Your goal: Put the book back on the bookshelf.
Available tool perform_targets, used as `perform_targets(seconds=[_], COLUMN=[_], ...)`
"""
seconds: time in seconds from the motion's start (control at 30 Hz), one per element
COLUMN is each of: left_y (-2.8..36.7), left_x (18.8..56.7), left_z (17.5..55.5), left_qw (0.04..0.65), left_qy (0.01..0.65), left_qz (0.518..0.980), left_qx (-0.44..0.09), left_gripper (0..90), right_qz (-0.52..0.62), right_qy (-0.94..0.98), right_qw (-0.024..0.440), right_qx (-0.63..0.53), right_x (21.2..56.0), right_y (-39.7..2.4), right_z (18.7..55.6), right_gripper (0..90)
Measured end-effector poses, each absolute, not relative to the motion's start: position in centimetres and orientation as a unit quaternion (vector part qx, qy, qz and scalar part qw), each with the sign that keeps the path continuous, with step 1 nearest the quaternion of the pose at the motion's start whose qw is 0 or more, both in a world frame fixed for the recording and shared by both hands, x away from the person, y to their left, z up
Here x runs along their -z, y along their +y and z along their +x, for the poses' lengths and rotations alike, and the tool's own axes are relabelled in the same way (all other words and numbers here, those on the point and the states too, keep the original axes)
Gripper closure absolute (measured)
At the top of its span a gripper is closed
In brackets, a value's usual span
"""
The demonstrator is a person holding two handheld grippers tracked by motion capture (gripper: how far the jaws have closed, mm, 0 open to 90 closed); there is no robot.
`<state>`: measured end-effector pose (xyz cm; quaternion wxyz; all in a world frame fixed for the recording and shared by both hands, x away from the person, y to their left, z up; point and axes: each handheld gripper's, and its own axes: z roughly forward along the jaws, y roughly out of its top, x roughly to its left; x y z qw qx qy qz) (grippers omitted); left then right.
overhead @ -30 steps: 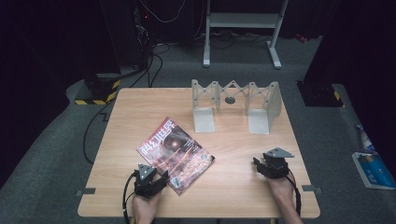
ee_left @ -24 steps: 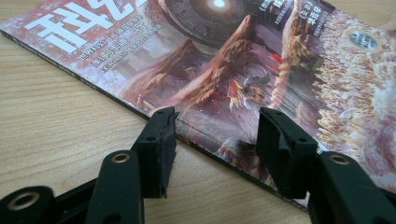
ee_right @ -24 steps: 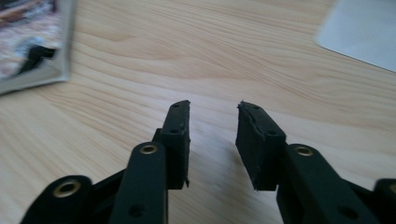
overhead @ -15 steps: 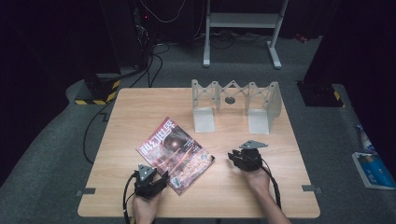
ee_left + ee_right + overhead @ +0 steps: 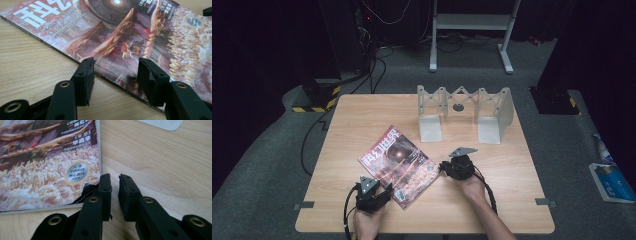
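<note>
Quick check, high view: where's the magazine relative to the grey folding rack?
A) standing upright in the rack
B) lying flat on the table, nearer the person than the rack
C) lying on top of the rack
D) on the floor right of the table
B: the magazine lies flat on the wooden table, apart from the grey folding rack and on the person's side of it, between the two grippers.

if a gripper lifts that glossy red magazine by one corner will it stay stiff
Probably not: the thin, glossy red magazine lies flat on the wooden table and would likely droop. Its shiny cover may slip between pads. A corner already curls beside the right gripper, so it could crease.
</note>
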<state>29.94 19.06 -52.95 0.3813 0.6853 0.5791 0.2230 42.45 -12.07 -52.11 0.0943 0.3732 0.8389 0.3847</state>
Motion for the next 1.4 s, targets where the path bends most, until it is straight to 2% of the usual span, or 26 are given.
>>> perform_targets(seconds=[0.2,0.77,0.97,1.13,1.23,1.4], left_y=[19.0,19.3,19.9,20.0,20.6,20.9], left_x=[53.0,53.0,52.9,52.8,52.6,52.5], left_z=[29.7,28.3,27.3,27.4,27.9,28.9], left_qw=[0.383,0.384,0.384,0.383,0.387,0.379], left_qy=[0.579,0.584,0.583,0.583,0.591,0.599], left_qz=[0.684,0.680,0.682,0.684,0.681,0.679], left_qx=[-0.224,-0.222,-0.218,-0.213,-0.191,-0.191], left_gripper=[48.1,51.1,52.2,52.1,53.2,53.2], right_qz=[0.349,0.301,0.255,0.273,0.280,0.281], right_qy=[0.851,0.877,0.896,0.887,0.884,0.882], right_qw=[0.088,0.078,0.071,0.081,0.104,0.092], right_qx=[-0.382,-0.367,-0.357,-0.364,-0.359,-0.367], right_x=[52.1,51.8,51.5,51.7,51.7,51.8], right_y=[-12.3,-12.0,-11.5,-11.3,-10.3,-10.0], right_z=[41.7,39.4,37.0,37.4,37.9,38.1], right_gripper=[84.9,89.0,87.0,79.7,80.1,80.2])
